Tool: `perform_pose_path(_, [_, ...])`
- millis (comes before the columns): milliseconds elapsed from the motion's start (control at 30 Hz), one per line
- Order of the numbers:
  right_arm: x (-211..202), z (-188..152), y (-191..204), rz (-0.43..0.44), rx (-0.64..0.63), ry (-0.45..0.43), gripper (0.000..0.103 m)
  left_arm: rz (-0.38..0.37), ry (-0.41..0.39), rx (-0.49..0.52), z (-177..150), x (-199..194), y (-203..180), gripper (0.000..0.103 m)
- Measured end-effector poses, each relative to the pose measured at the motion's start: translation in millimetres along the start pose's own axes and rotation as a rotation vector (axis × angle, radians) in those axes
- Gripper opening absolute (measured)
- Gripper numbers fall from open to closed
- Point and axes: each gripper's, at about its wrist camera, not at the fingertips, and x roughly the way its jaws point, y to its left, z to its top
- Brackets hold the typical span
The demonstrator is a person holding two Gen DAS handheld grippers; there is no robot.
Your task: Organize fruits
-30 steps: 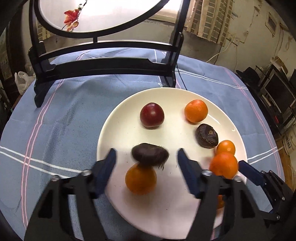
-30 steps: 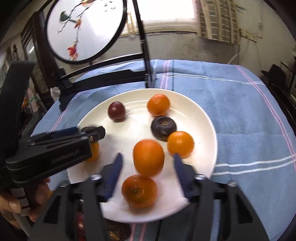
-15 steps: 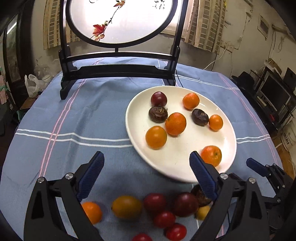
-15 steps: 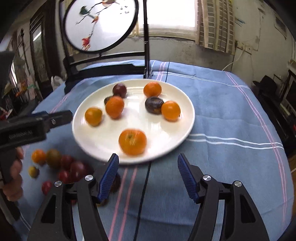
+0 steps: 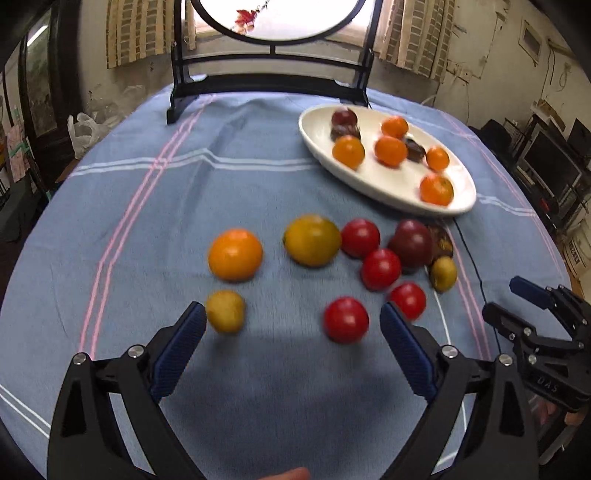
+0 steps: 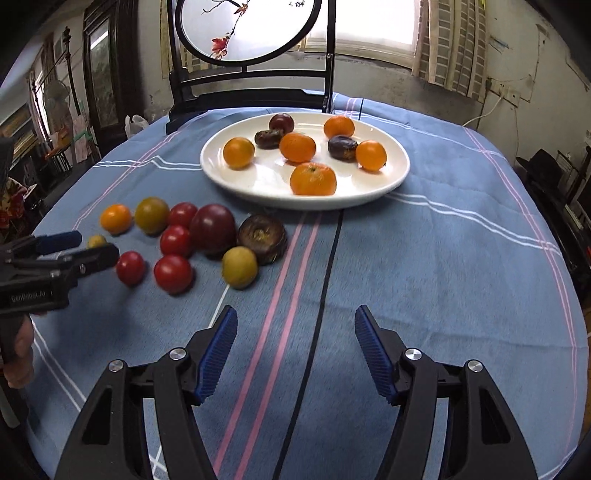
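the loose fruits lie on the blue striped cloth of the bench [image 5: 110,184], short of the white plate [image 5: 461,206], which already carries oranges and dark fruits. the left gripper [image 5: 291,321] hangs over this cluster, fingers spread wide and empty, with a red tomato [image 5: 346,319] just ahead between them and a small yellow fruit [image 5: 225,311] by the left finger. the right gripper [image 6: 295,328], fingers parted and empty, faces bare cloth, the cluster well off to its left. a round painted screen [image 6: 251,29] stands behind in a cluttered room.
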Motion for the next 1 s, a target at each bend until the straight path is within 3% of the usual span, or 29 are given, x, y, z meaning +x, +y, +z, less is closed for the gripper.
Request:
perform_pose_path(67, [-0.7,-4.5,1.4,0.009,0.016,0.01,0.067,-0.009,0.026,0.01,-8.8,1.3,-1.4,0.084])
perform_pose_path(167, [-0.9,-9.8,6.2,0.02,0.018,0.022,0.067,-0.027,0.031,0.018,-17.9,0.9,-4.4,0.085])
perform_pose_path(300, [-0.8,-13.9,12.2,0.01,0.011,-0.005,0.077,-0.041,0.029,0.033,-25.5,0.8,-8.8,0.085])
perform_pose_path(500, [12.6,-7.6,14.6,0.018,0.017,0.037,0.077,-0.06,0.048,0.046,-27.8,7.6,-11.0,0.09])
perform_pose_path(733, [33.1,11.1,21.1,0.026,0.008,0.076,0.06,-0.131,0.033,0.019,-29.1,6.9,-4.1,0.09])
perform_pose_path(900, [43.9,23.8,31.2,0.019,-0.008,0.082,0.055,-0.148,0.028,0.004,-27.5,7.4,-2.6,0.09])
perform_pose_path(1000, [48.2,31.3,39.7,0.008,-0.031,0.083,0.039,-0.152,0.026,-0.004,-27.5,6.6,-2.1,0.09])
